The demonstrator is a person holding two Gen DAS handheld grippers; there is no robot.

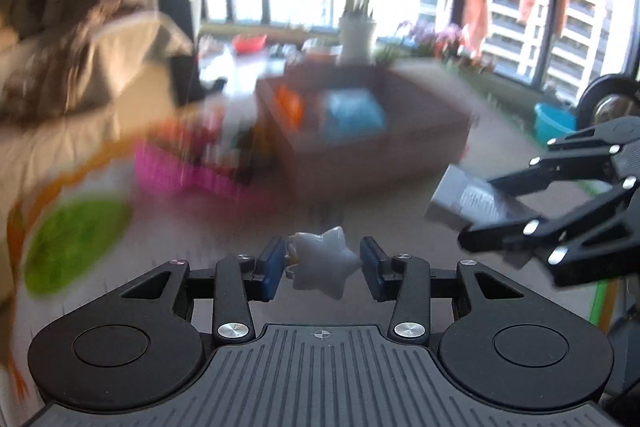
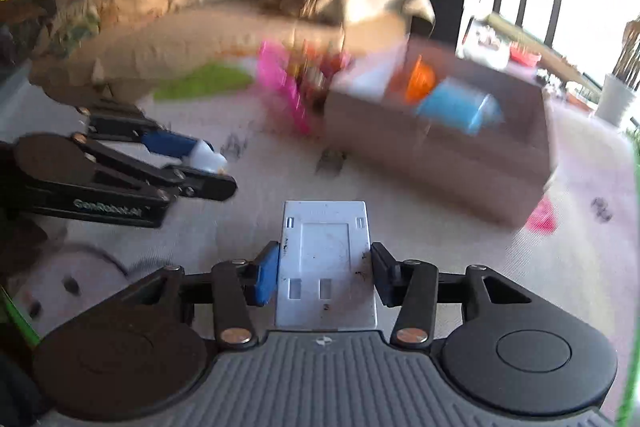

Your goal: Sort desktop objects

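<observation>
Bkgd motion-blurred; left gripper [image 1: 320, 263] holds star [image 1: 324, 261], right gripper [image 2: 324, 273] holds card [image 2: 326, 259].

We read only one piece of text: pale lettering that looked like "GenRobot.AI", printed along the black side of the left tongs [image 2: 208, 163] in the right wrist view, on the body just behind the linkage arms; blur left the exact letters uncertain. A small crosshair sign stood on the ribbed grey housing behind each pair of tongs. The white plate held in the right tongs [image 2: 326, 267] carried faint marks too blurred for us to read.
</observation>
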